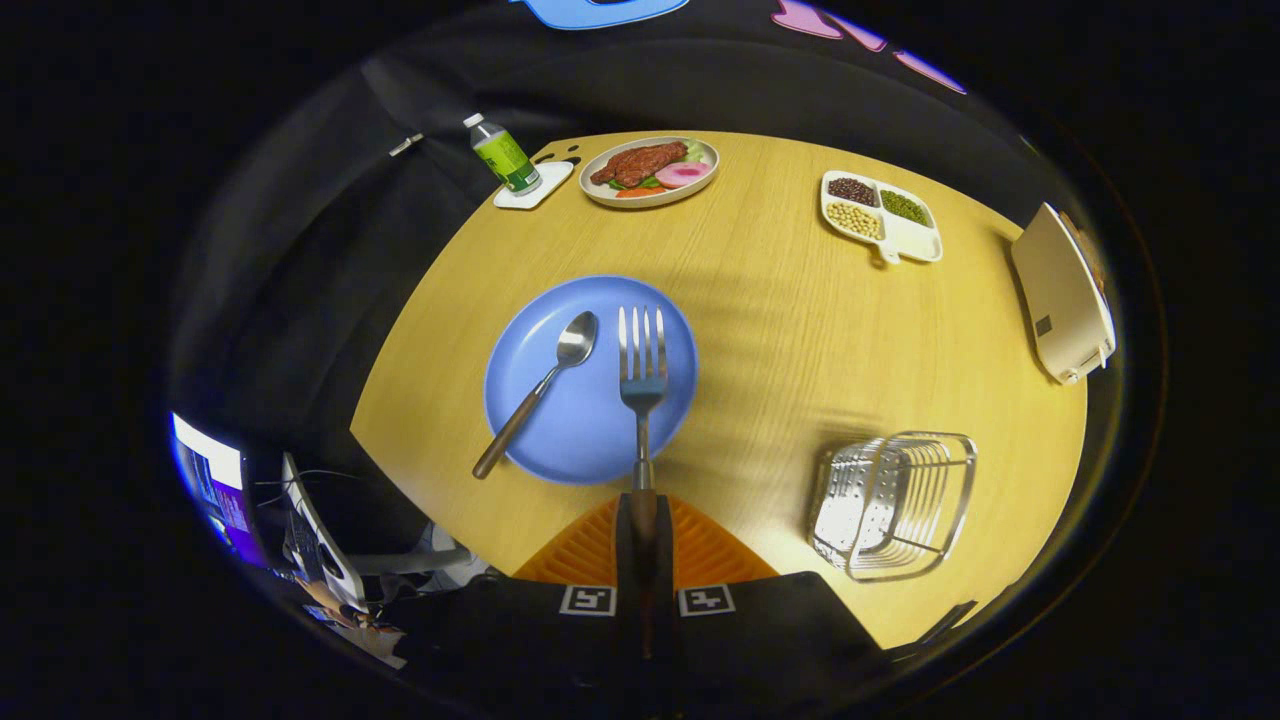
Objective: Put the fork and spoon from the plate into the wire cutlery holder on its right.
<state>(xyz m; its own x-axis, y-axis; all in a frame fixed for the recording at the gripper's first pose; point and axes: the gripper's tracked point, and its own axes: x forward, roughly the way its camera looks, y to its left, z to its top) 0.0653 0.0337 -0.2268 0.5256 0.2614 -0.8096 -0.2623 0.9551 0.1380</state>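
one utensil is in hand: the fork (642,372), its handle pinched in the closed gripper (643,540), tines over the blue plate (560,440), seemingly lifted. spoon (560,365) rests on the plate. next, swing right of the plate to the wire holder (893,503).

Bare table (760,330) between plate (530,400) and holder (893,505) — open passage.

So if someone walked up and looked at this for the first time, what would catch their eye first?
Probably the fork, held by its handle between the closed fingers and pointing out over the blue plate. On that plate, left of the fork, lies the spoon, its handle sticking out past the rim. The shiny wire cutlery holder on the wooden table to the plate's right also stands out.
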